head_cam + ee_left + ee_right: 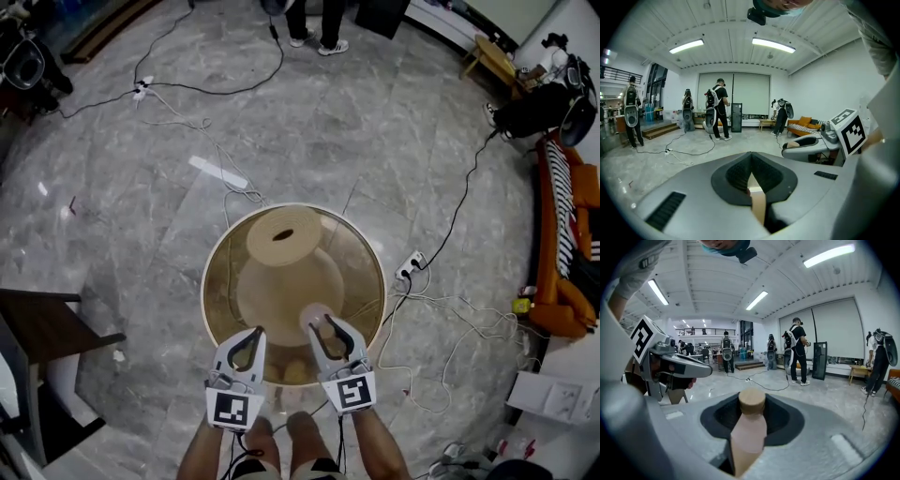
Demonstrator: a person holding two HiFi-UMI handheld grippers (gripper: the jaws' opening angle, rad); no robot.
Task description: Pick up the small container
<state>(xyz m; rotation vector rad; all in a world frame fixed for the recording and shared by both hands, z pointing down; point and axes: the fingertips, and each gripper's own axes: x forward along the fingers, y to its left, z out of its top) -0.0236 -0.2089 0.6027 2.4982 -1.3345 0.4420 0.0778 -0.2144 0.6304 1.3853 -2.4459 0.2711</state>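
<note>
Right gripper [330, 328] is clamped on the small container [750, 427], a pinkish bottle with a tan cap [752, 402] (opaque, contents can't be seen), held over the round glass table [361, 267]. Left gripper [254, 334] has its jaws closed together, nothing between them, just beside the right one.

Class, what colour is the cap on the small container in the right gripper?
The cap is light tan; clearest in the right gripper view.

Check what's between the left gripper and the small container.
Only bare tabletop, in the head view, from left gripper to small container.
</note>
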